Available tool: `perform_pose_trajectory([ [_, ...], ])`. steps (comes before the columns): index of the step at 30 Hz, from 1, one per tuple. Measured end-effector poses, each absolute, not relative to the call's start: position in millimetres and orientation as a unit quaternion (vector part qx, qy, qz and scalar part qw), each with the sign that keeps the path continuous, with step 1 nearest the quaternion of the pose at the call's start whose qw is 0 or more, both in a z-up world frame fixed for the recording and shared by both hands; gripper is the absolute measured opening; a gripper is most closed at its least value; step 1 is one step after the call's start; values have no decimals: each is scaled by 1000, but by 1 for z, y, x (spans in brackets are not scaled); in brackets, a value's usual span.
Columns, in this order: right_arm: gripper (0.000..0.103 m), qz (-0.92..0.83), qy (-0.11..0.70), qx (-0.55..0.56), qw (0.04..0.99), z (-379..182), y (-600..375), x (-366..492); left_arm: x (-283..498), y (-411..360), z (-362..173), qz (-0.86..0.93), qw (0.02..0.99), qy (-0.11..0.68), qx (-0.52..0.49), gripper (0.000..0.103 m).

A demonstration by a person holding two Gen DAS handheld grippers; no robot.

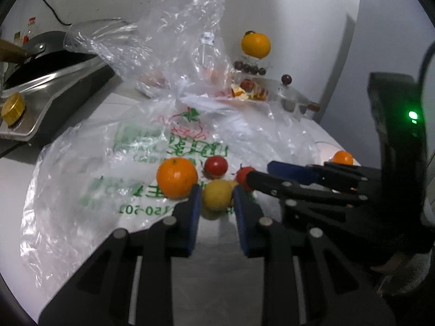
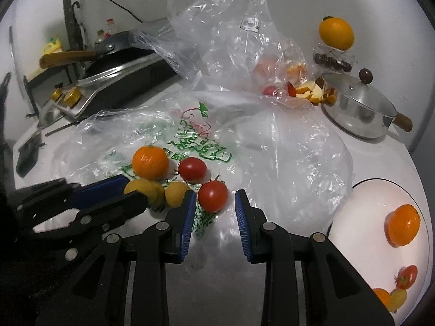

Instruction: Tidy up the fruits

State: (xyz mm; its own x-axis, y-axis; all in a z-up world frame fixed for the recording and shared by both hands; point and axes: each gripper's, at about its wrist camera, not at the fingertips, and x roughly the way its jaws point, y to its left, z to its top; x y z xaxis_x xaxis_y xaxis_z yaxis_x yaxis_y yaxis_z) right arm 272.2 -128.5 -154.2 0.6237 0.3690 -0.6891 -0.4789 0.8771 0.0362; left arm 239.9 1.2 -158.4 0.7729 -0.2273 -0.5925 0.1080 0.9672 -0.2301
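Note:
On a flattened printed plastic bag (image 1: 114, 168) lie an orange (image 1: 176, 177), two red tomatoes (image 1: 215, 165) and yellow fruits. My left gripper (image 1: 217, 198) is open with a yellow fruit (image 1: 217, 194) between its blue pads, which stand close beside it. My right gripper (image 2: 215, 203) is open just in front of a red tomato (image 2: 212, 196), which sits at its left pad. In the right wrist view the left gripper (image 2: 136, 190) reaches in from the left around a yellow fruit (image 2: 142, 188). A white plate (image 2: 361, 217) at right holds an orange (image 2: 403, 224), a tomato (image 2: 406, 277) and more fruit.
A crumpled clear bag (image 2: 217, 27) with fruit and peel stands behind. A lidded steel pot (image 2: 359, 106) sits at back right, with an orange (image 2: 336, 33) on a clear box of dark fruit (image 2: 333, 59). A stove with a black pan (image 2: 108, 54) is at back left.

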Motion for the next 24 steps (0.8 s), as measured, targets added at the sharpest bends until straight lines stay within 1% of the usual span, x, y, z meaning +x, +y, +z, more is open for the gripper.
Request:
perform_pose_trajectory([
  [4,32,239,383,-61,890,-157,-123,282,240,4,-158,-93,938,319,-98,25],
  [13,32,219,401,-75,886,-168,-113,292,238,7,-157,-103,938,312,-108,25],
  [17,31,222,395,-80,888,-167,-111,290,237,7,-156,-102,939,309,-109,25],
  [19,29,224,388,-82,890,-164,-111,288,237,6,-156,-101,940,308,-108,25],
  [24,29,224,372,-85,897,-155,-115,278,233,6,-155,-104,941,303,-108,25],
])
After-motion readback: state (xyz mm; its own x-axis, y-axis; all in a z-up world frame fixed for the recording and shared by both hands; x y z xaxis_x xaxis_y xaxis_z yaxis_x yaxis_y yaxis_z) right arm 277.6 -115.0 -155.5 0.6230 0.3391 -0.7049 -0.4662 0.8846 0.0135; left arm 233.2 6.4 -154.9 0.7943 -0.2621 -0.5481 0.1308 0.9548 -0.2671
